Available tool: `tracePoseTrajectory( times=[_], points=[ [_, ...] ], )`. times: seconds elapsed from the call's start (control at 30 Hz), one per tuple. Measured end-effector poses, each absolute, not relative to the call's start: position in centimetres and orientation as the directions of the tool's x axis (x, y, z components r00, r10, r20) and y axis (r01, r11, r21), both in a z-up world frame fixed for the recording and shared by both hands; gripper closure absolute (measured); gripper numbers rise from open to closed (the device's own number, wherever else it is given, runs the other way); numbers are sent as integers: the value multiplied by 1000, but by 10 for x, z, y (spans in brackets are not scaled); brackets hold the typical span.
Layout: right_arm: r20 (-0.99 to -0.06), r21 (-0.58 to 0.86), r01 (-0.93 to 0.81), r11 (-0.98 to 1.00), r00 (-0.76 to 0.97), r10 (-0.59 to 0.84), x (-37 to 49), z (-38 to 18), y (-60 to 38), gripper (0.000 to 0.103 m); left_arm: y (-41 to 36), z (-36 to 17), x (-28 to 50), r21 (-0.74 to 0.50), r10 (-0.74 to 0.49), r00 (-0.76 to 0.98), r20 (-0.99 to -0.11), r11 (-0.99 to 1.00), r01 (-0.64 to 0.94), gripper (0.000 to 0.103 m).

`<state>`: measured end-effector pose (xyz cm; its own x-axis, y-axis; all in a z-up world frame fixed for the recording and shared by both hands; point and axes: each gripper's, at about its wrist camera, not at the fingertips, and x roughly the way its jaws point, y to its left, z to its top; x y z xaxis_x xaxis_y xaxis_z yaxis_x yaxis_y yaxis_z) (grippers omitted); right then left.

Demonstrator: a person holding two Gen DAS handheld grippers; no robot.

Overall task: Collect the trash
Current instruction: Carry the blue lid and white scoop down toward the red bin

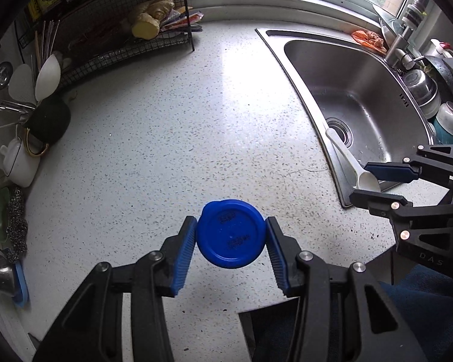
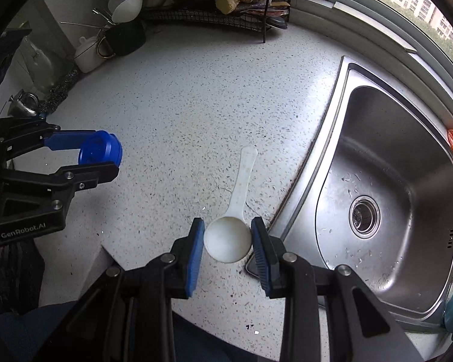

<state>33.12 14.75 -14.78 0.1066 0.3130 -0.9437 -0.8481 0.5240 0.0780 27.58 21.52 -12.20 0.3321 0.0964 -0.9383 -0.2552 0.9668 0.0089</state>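
Nearest the left wrist camera, the left gripper [image 1: 231, 235] pinched a blue lid [image 1: 231, 233] by its rim, one pad pressed against each side, flat face toward the lens. It hung above the front edge of the speckled counter [image 1: 166, 135], lifted clear of the surface.

Nearest the right wrist camera, the right gripper [image 2: 228, 238] was pressed onto the bowl of a white plastic spoon [image 2: 229, 238], its handle pointing away toward the back of the counter. The spoon hung above the counter's front edge, just beside the near left corner of the steel sink [image 2: 386, 157].

Both pieces looked light, stiff and smooth, so probably a little slippery. The lid seemed best held across its rim, as it was. The spoon's round bowl gave the pads little flat surface, and its long handle might swing or twist; the neck of the handle could be a steadier place to hold.

Farther out, a black wire rack [image 1: 111, 39] holding ginger root [image 1: 149, 19] stood at the counter's back edge below the window. Along the left edge sat a dark utensil holder [image 1: 49, 120] and a white teapot [image 1: 18, 163]. Stacked bowls [image 1: 422, 90] lay beyond the sink's far side. No trash bin was visible in either view.
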Motion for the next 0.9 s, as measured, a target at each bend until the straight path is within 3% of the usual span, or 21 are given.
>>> tracePoseTrajectory(
  times=[0.47,0.9],
  points=[
    [-922,83,-809,581,158,353,293,-123,32,73,88,-103,254,5,49,367,-929,993,-120,60],
    [-921,111,-757,644,165,352,249,-131,-67,74,-14,-121,209,36,37,328,-944,999,-9,60]
  ],
)
